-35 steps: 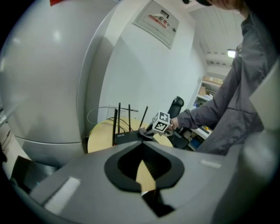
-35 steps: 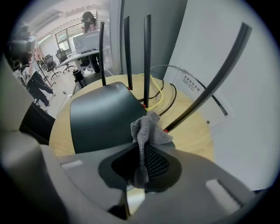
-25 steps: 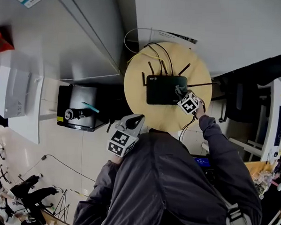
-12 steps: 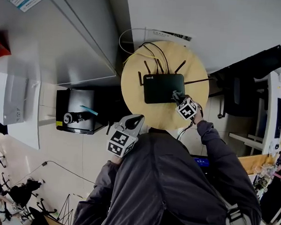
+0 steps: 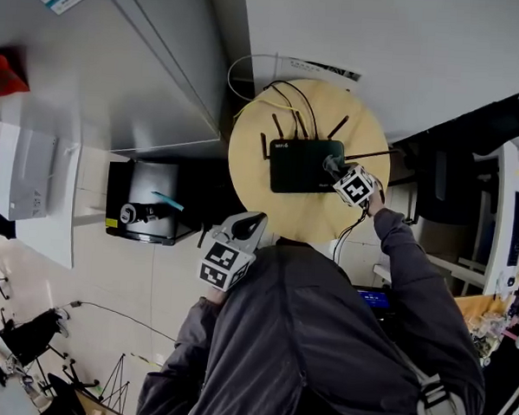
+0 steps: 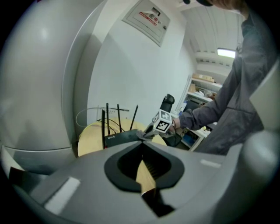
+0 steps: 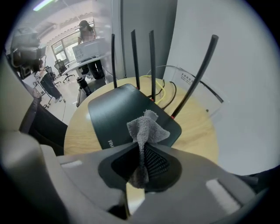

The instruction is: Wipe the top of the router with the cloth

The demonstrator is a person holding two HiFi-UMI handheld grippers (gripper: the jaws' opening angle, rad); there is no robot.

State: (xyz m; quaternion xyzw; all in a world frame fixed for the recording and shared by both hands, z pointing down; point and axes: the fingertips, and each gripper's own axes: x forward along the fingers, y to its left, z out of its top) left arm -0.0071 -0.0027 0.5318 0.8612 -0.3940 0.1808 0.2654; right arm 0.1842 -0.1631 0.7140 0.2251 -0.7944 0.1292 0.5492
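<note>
Grey cloth [image 7: 146, 127] is laid against the black router [image 7: 116, 111] on a round wooden table [image 5: 304, 224], and the wipe is judged to be under way.

The cloth is pinched between the closed jaws of the right gripper [image 7: 141, 153]. Its loose end is bunched forward over the router's top at the right-hand end, not far from the upright antennas [image 7: 133, 57]. Whether it is pressed flat cannot be confirmed. The left gripper [image 5: 248, 223] is held off the table's near edge, close to the person's chest, with its jaws closed on nothing. No dust or streak can be made out on the dark lid, so the share already cleaned cannot be told. With the cloth at one end, most of the top toward the left edge is judged not yet covered.
</note>
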